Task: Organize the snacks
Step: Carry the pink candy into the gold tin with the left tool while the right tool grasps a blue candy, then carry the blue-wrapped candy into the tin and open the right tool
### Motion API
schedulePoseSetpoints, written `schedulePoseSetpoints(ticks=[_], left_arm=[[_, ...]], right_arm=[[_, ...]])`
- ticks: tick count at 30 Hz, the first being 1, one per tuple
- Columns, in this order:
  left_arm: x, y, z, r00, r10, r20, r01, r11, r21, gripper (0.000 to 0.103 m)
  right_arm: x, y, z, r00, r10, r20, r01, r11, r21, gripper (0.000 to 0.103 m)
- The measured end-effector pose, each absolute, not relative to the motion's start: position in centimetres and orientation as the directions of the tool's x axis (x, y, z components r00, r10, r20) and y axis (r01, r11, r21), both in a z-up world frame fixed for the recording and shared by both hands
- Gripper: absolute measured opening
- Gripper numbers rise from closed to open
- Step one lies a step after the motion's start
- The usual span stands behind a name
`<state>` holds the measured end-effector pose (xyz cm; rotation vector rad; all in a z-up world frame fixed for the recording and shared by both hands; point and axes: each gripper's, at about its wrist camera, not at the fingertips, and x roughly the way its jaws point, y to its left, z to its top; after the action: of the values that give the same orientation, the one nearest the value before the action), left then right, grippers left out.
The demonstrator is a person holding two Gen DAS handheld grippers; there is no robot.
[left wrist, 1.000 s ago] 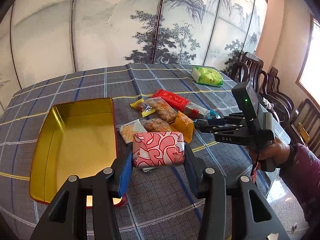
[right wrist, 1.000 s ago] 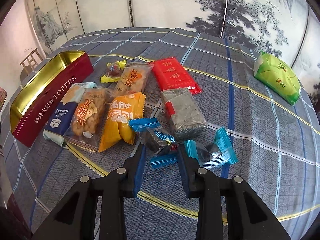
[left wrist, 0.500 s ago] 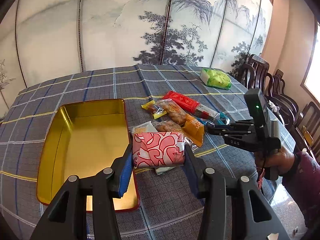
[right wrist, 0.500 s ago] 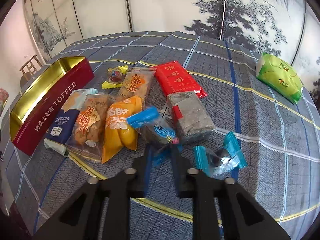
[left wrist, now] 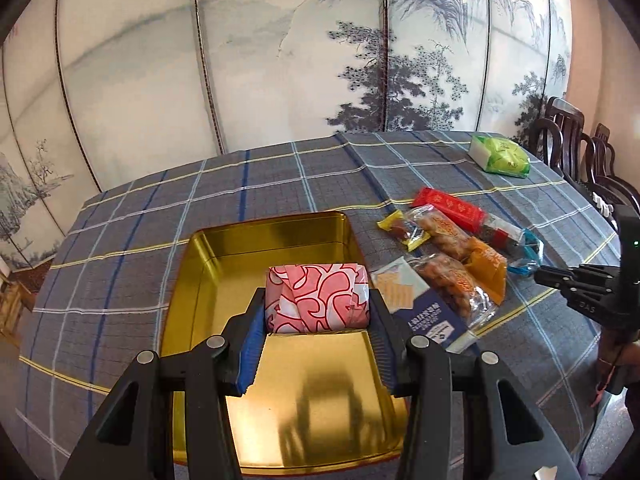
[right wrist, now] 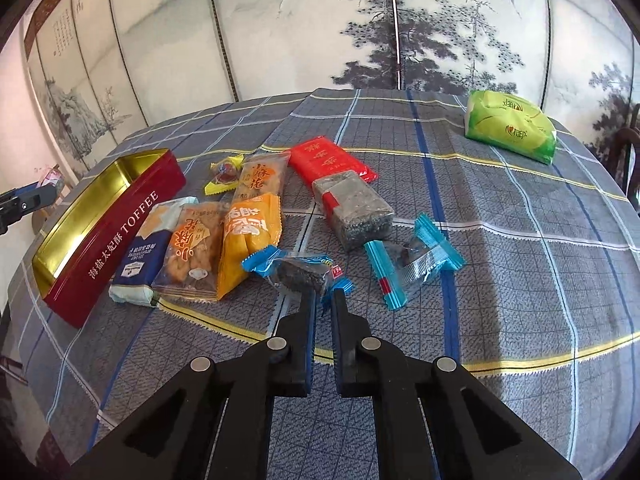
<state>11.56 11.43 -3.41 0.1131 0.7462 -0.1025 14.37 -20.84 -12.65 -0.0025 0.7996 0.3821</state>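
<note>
My left gripper (left wrist: 316, 320) is shut on a pink-and-white patterned packet (left wrist: 316, 300) and holds it over the open gold-lined toffee tin (left wrist: 200, 280). My right gripper (right wrist: 325, 300) is shut on the end of a blue-wrapped dark snack (right wrist: 296, 270), lifted a little off the cloth. The red tin also shows at the left of the right wrist view (right wrist: 120, 224). A pile of snack packets (right wrist: 224, 232) lies between the tin and my right gripper. The right gripper shows at the right edge of the left wrist view (left wrist: 560, 276).
A second blue-wrapped snack (right wrist: 412, 264), a grey seed bar (right wrist: 352, 208) and a red packet (right wrist: 328, 160) lie on the plaid tablecloth (right wrist: 520, 260). A green packet (right wrist: 510, 126) sits far right. Dark wooden chairs (left wrist: 576, 152) stand beside the table; a painted screen stands behind.
My left gripper has carried the pink packet leftward from the snack pile to above the tin. My right gripper has closed on the blue-wrapped snack and raised it slightly.
</note>
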Motion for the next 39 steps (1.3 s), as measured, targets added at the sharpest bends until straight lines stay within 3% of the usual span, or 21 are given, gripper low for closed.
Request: schedulePoseSetpoints(ticks=[25,30,39], left_arm=[[16.1,15.8,-7.3,0.726,0.130,-0.675,0.024,0.977,0.214,0.046],[15.8,15.8,-6.6,0.756,0.174,-0.631,-0.014,0.968,0.251,0.064],[11.0,16.5,-3.0,0.830,0.134,-0.541,-0.041,0.983,0.181,0.075]], right_arm=[[14.1,-21.9,-12.3,0.673,0.308,-0.673,-0.283,0.947,0.151,0.007],[14.0,-22.0,-12.2,0.681,0.298,-0.669,-0.270,0.951,0.149,0.007],[12.9,-21.6,-12.3,0.676,0.301,-0.673,-0.274,0.950,0.149,0.007]])
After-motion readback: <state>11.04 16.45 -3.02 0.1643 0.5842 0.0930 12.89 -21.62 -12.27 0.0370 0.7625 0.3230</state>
